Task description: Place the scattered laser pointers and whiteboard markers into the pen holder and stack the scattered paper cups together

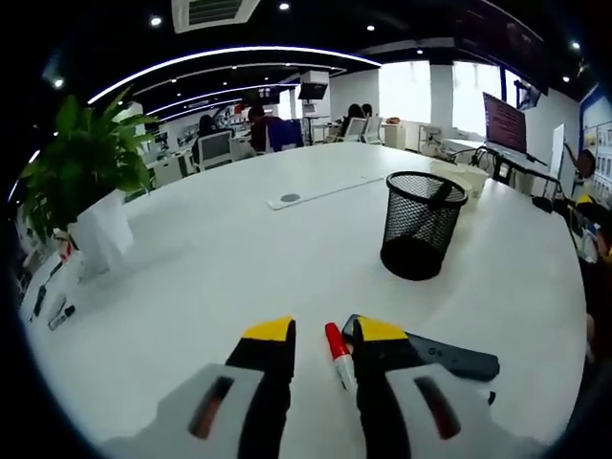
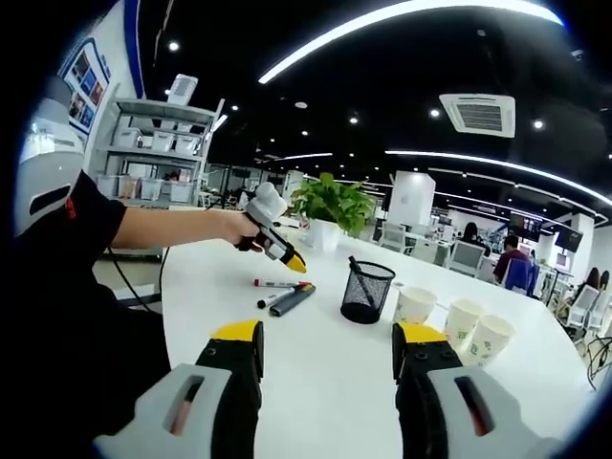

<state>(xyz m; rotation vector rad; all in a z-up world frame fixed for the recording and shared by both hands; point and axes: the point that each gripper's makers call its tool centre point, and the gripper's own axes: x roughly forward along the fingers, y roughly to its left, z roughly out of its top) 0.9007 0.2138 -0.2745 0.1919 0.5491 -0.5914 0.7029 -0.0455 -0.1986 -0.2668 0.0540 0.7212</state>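
White table [image 1: 239,249] with the mesh pen holder [image 1: 422,223] at right centre. Lower centre: left gripper [image 1: 323,337], jaws parted and empty, with a red-capped marker [image 1: 338,353] between them and a dark laser pointer [image 1: 449,357] beside. Right gripper view: right gripper [image 2: 327,349] wide open, empty; three paper cups [image 2: 461,328] at right.

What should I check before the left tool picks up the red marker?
1. Left tool open: ok.
2. Red marker between its jaws: ok, though it lies close to the right jaw.
3. Marker clear of the dark pointer: cannot tell.
4. Mesh pen holder upright: ok.
5. Table bare between marker and holder: ok.
6. Right tool open, holding nothing: ok.
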